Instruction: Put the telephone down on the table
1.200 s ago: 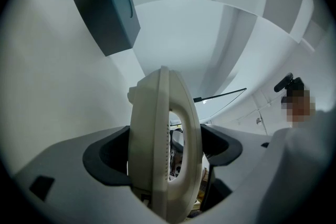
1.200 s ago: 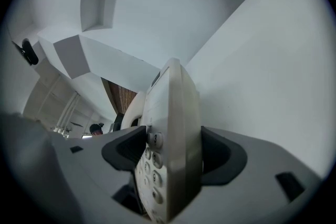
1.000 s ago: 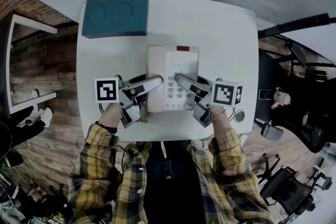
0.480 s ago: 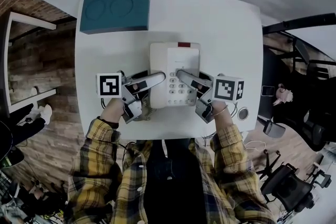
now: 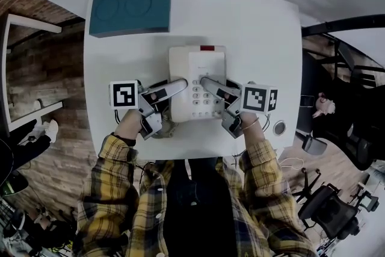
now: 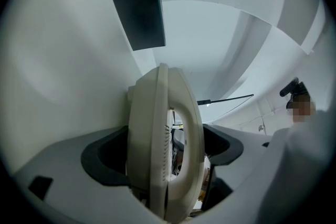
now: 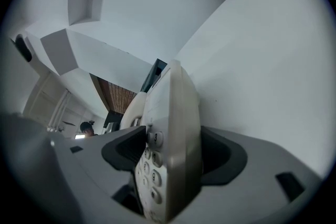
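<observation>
You hold the cream telephone [image 5: 197, 82] over the middle of the white table [image 5: 258, 33], face up, with the teal pad [image 5: 129, 9] lying at its 11 o'clock. Your left gripper [image 5: 178, 87] reaches in from 8 o'clock and its jaws pinch the edge that carries the handset [image 6: 185, 144]. Your right gripper [image 5: 207, 83] comes in from 4 o'clock, jaws clamped on the edge beside the keypad [image 7: 149, 176]. No view shows whether the base touches the tabletop.

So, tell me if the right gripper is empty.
No, the right gripper is shut on the phone, its fingers pressing on both faces of the keypad side.
</observation>
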Demonstrator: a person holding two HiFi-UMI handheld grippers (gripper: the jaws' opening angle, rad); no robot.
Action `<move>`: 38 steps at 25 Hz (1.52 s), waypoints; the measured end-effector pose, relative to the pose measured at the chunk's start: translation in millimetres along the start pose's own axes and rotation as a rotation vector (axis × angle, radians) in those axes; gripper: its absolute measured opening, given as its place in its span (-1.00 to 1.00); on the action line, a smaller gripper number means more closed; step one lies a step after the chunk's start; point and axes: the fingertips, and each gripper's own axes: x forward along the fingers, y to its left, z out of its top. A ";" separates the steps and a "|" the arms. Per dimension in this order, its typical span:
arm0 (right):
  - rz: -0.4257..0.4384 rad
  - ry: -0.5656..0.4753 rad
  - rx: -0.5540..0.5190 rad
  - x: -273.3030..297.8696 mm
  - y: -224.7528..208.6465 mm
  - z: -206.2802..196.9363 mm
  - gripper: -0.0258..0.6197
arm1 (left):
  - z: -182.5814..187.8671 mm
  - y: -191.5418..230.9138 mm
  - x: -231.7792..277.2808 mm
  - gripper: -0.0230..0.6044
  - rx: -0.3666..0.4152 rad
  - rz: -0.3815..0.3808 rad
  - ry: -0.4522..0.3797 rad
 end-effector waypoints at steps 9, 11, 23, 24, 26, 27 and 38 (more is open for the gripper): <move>-0.020 0.023 0.001 -0.4 -1.7 -0.7 -0.02 | -0.5 2.7 -0.2 0.35 0.018 0.028 0.044; -0.029 0.032 -0.002 -0.1 -1.9 -0.5 -0.02 | 1.0 2.7 -0.8 0.35 0.044 0.041 0.052; -0.099 0.045 -0.071 1.5 -4.9 2.2 -0.02 | 7.2 14.8 -10.8 0.33 0.190 0.211 0.078; -0.099 0.045 -0.070 1.4 -5.1 2.0 -0.02 | 6.6 14.9 -10.4 0.33 0.182 0.208 0.080; -0.100 0.045 -0.070 1.5 -4.8 1.8 -0.02 | 6.1 14.5 -10.5 0.33 0.177 0.205 0.077; -0.100 0.046 -0.070 1.6 -4.5 1.9 -0.02 | 6.2 14.2 -10.8 0.33 0.178 0.205 0.073; -0.152 0.063 -0.109 1.1 -7.6 4.3 0.00 | 6.7 14.8 -9.9 0.33 0.188 0.222 0.053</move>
